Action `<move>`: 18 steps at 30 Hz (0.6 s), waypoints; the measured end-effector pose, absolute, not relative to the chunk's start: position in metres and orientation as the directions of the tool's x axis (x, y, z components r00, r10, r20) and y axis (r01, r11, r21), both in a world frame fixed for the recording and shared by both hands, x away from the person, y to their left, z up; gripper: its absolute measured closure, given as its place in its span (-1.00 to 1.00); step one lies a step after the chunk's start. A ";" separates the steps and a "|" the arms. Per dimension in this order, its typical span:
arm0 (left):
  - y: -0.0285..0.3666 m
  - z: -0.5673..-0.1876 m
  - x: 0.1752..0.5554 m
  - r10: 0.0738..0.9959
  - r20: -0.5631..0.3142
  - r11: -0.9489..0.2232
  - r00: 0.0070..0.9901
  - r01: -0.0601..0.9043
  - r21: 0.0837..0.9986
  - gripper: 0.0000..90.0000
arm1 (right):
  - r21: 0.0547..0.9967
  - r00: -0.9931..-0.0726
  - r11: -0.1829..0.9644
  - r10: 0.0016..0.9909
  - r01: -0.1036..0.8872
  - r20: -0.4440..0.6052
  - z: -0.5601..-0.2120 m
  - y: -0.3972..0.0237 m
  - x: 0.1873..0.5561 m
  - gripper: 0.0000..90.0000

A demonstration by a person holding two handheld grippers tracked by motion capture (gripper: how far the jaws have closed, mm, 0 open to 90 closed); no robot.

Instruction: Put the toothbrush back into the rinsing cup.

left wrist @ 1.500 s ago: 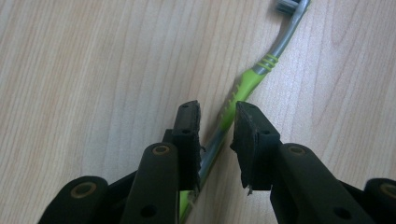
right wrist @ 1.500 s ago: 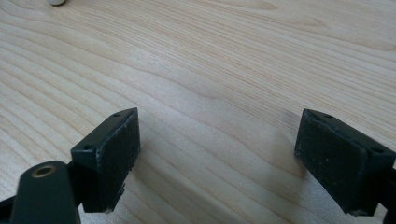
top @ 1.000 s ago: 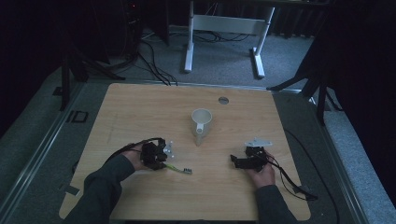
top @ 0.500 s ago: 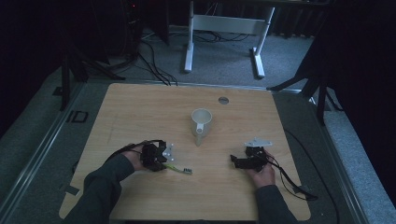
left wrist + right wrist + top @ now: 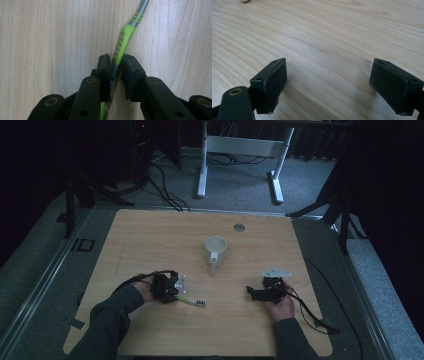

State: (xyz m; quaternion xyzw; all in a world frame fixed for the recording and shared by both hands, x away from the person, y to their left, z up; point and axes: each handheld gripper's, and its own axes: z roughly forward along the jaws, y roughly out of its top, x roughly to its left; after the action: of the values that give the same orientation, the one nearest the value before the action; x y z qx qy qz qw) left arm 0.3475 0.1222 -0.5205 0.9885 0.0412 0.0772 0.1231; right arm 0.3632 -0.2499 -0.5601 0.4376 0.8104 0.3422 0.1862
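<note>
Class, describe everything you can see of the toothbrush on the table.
The toothbrush lies flat on the wooden table, near its front left. Its handle looks like plastic, bright green with ribbed grip ridges, turning grey toward the neck; the bristled head points right. The left gripper has its jaws closed around the handle.

A light wooden table (image 5: 150,240) with a small round grommet (image 5: 239,227) near its far edge is seen bearing a white mug (image 5: 216,251) at its centre and a green-and-grey toothbrush (image 5: 191,301) lying nearer the front-left.
</note>
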 end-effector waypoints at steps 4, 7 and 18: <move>0.120 -0.520 0.349 0.085 0.136 -0.971 0.987 0.052 0.232 0.83 | 0.718 -0.547 0.382 0.837 0.582 -0.002 -0.560 -0.250 0.363 -0.69; 0.115 -0.519 0.350 0.073 0.110 -0.975 0.991 0.048 0.219 0.85 | 0.718 -0.548 0.383 0.836 0.581 -0.003 -0.560 -0.250 0.363 -0.69; 0.123 -0.499 0.357 0.184 0.027 -0.912 0.983 0.160 0.377 0.86 | 0.718 -0.549 0.384 0.836 0.581 -0.003 -0.560 -0.250 0.363 -0.69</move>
State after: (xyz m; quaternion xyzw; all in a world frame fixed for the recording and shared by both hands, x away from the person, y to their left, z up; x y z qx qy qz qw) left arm 0.3566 0.1234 -0.4994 0.9773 0.0880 0.0308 0.1901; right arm 0.3633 -0.2499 -0.5601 0.4367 0.8108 0.3424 0.1860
